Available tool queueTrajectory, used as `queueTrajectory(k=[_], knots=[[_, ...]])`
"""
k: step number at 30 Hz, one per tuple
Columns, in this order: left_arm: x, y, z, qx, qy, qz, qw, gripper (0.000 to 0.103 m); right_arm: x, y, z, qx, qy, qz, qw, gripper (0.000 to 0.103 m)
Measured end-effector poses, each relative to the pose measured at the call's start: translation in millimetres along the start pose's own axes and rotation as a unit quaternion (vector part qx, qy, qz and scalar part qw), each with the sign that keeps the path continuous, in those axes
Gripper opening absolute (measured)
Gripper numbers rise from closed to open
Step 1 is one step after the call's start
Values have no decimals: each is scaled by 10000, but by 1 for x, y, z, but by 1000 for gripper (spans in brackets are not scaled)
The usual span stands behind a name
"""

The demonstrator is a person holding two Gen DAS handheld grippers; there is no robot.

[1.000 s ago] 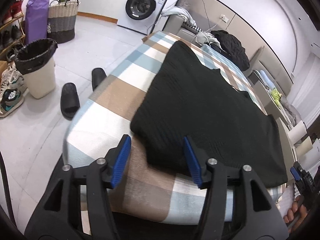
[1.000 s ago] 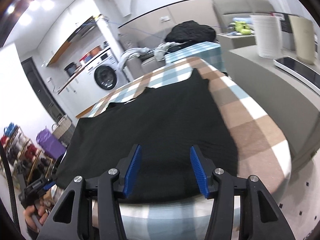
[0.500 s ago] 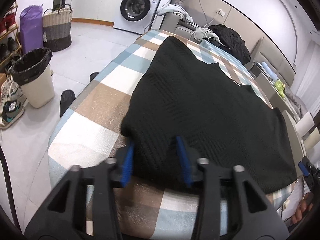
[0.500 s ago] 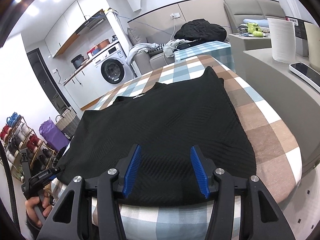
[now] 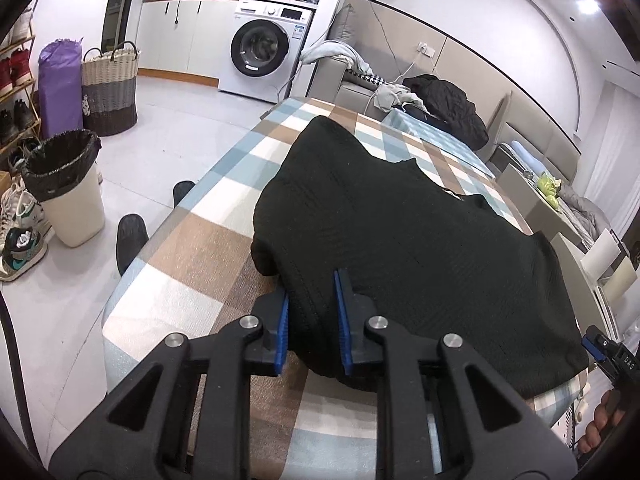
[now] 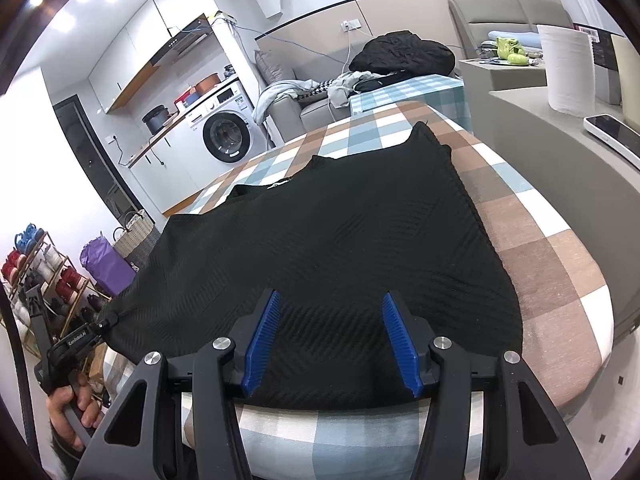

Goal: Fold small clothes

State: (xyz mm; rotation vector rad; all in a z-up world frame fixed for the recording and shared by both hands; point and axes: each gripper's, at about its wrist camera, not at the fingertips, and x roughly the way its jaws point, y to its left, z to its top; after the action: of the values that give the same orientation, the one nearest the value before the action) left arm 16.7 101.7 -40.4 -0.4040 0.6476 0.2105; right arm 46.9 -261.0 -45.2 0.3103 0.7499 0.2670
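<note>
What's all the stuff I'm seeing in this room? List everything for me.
black knit garment: one, black, spread on the checked tablecloth
checked tablecloth: one, blue, brown and white, covers the table
washing machine: one, white, far wall
bin: one, cream with black liner, on the floor
woven basket: one, beige and grey, beside a purple bag
paper roll: one, white, on the grey counter
left gripper: black, blue pads, has just been closing, now pinching the garment's near corner
right gripper: black, blue pads, open over the garment's near edge
</note>
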Motion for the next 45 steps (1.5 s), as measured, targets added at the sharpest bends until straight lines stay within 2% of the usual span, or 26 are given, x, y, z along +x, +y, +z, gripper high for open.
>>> queueTrajectory(k=[6,11,15,18,20,22,24,25,28,30,31,34,38,40,43,45], knots=[[-10,-24,9,364,-282,-71,9989,16,2,2,-2,-10,55,-33,10000,55],[-18,-82,21,1088,-614,-479,9910,14,2,2,-3,9,69,-19,10000,55],[-22,-142,15,1817,-690,-1016,9756,13,2,1,-3,39,78,-31,10000,55],[-18,-190,-8,2428,-463,-1580,9560,9,3,-1,-3,51,84,-39,9999,56],[-10,-210,-27,2699,-101,-2136,9389,9,3,-2,-3,58,95,-50,9999,56],[3,-224,-45,2823,492,-2686,9196,9,4,-5,-3,99,117,-65,9999,56],[8,-227,-56,2899,770,-2702,9149,12,5,-7,-3,127,144,-73,9998,56],[7,-226,-62,2975,803,-2578,9157,15,4,-8,-2,143,142,-89,9998,56],[-3,-211,-63,2907,666,-2473,9219,33,6,-8,0,166,175,-25,9997,56],[-8,-194,-58,2670,544,-2406,9316,64,9,-5,1,155,231,69,9996,56],[-13,-181,-51,2452,397,-2347,9398,67,13,0,2,125,306,188,9993,56],[-24,-142,-32,2009,184,-2016,9585,71,29,13,8,115,598,533,9967,56],[-18,-93,-8,1380,162,-1548,9781,75,62,31,19,216,956,813,9919,56],[-8,-73,-1,1078,257,-1376,9843,75,79,42,24,179,1065,931,9898,56],[3,-51,4,766,410,-1251,9883,75,101,52,29,190,1223,923,9880,53],[10,-46,5,662,449,-1200,9895,75,118,57,31,208,1365,952,9858,35]])
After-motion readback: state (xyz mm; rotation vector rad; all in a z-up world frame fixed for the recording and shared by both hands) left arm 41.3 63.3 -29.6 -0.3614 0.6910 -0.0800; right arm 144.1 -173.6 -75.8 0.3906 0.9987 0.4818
